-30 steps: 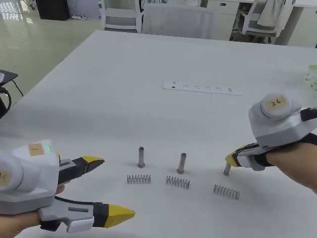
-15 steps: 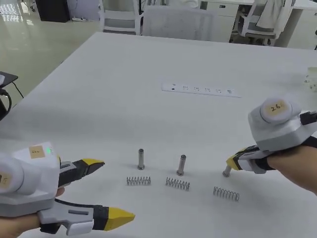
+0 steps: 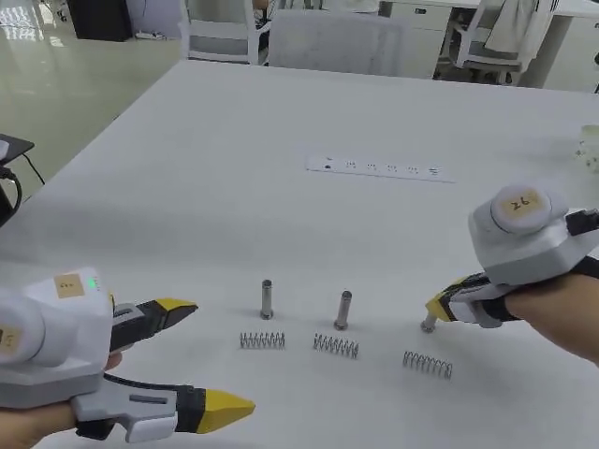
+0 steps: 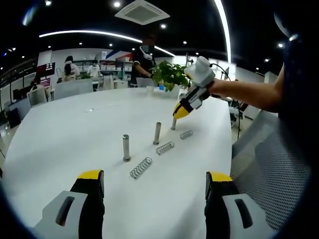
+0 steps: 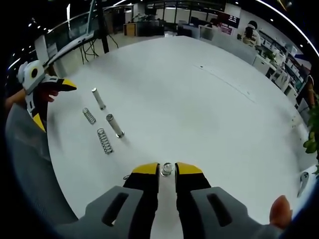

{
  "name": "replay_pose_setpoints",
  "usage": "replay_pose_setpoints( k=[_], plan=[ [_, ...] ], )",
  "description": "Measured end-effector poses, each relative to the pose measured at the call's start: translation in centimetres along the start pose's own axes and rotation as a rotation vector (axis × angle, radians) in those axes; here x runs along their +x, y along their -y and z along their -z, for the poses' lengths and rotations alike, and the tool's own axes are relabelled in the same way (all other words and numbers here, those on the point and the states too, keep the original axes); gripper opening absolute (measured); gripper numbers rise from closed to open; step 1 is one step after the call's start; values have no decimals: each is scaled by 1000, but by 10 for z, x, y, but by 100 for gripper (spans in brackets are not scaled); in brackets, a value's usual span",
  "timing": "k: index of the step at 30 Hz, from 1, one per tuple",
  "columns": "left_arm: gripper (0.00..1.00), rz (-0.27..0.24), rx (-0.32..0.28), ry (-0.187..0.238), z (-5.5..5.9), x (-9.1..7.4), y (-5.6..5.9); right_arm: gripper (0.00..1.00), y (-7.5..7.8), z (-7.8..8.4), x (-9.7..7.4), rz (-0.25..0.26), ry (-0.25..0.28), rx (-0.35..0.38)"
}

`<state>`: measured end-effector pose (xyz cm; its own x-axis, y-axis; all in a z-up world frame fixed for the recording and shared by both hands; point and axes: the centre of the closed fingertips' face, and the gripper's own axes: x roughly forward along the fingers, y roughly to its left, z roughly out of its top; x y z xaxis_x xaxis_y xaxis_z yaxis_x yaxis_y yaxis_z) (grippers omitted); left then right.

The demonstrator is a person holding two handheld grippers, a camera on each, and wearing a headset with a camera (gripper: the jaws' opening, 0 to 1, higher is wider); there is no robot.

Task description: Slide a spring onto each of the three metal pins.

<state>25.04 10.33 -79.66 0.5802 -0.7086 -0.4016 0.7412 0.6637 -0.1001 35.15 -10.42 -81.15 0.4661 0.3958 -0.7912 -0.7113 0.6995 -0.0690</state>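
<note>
Three short metal pins stand in a row on the white table: the left pin (image 3: 267, 299), the middle pin (image 3: 344, 310) and the right pin (image 3: 429, 323). A spring lies in front of each: left spring (image 3: 262, 340), middle spring (image 3: 336, 346), right spring (image 3: 428, 364). My right gripper (image 3: 440, 307) is shut on the right pin, whose top (image 5: 167, 169) sits between the yellow fingertips (image 5: 146, 169). My left gripper (image 3: 201, 357) hovers open and holds nothing, to the left of the row and nearer to me. From it the pins (image 4: 126, 148) and springs (image 4: 141, 167) lie ahead.
A white power strip (image 3: 382, 167) lies flat farther back on the table. Chairs (image 3: 328, 37) stand beyond the far edge. A pale object (image 3: 590, 145) sits at the right edge. The table's left edge (image 3: 84, 154) drops to the floor.
The right gripper has sunk a little at the right pin. The left gripper, the other pins and the springs have not moved.
</note>
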Motion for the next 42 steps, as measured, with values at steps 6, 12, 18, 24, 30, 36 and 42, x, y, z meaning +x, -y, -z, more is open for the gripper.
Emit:
replay_pose_setpoints(
  k=[6, 12, 18, 24, 30, 36, 42],
  plan=[
    [80, -1, 0, 2, 0, 0, 0, 15, 0, 1, -1, 2, 11, -8],
    [80, 0, 1, 1, -1, 0, 1, 22, 2, 0, -4, 10, 31, -27],
    [80, 1, 1, 0, -1, 1, 2, 23, 4, 3, -7, 15, 38, -33],
    [80, 2, 0, 0, -1, 1, 2, 23, 3, 8, -11, 0, 38, -34],
    [80, 1, -1, 1, -1, 1, 1, 25, 0, 18, -12, -11, 26, -45],
    [80, 0, -1, 2, -1, 1, 1, 25, -7, 28, -12, -38, 15, -46],
    [80, 1, 1, 0, -1, 1, 1, 25, -12, 36, -10, -69, 1, -55]
  ],
)
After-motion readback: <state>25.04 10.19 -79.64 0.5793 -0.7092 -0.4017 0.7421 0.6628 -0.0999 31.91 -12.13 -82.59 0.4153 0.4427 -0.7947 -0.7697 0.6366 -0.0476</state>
